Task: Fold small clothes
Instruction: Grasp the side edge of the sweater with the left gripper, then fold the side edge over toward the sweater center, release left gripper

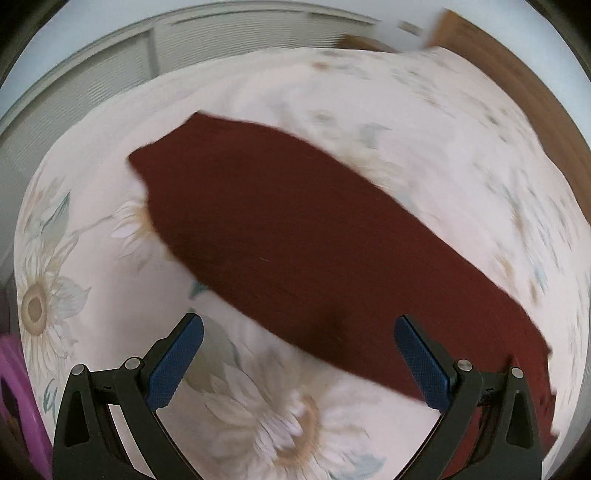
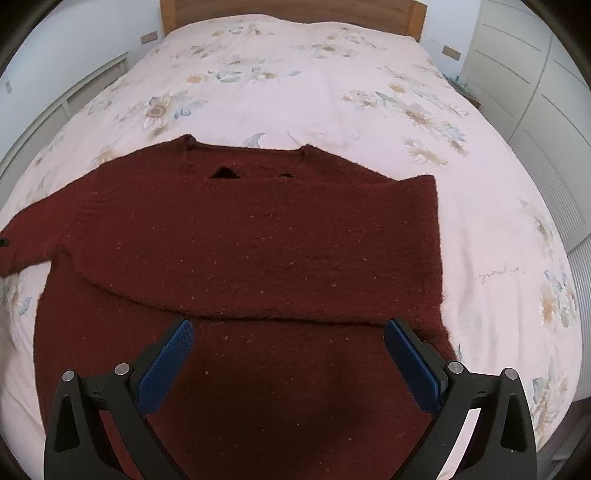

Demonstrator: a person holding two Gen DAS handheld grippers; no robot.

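A dark red knitted sweater (image 2: 251, 243) lies flat on the bed, neckline toward the headboard. Its right sleeve is folded across the body; its left sleeve (image 2: 26, 240) stretches out to the left. My right gripper (image 2: 288, 339) is open and empty, hovering over the sweater's lower part. In the left wrist view, which is motion-blurred, the sweater's left sleeve (image 1: 295, 240) runs diagonally across the bed. My left gripper (image 1: 299, 343) is open and empty above the sleeve's near edge.
The bed carries a pale pink sunflower-print cover (image 2: 332, 96) with a wooden headboard (image 2: 288, 11) at the far end. White wardrobes (image 2: 535, 74) stand to the right, a low white unit (image 2: 74, 92) to the left. A purple object (image 1: 14, 398) sits at the bed's edge.
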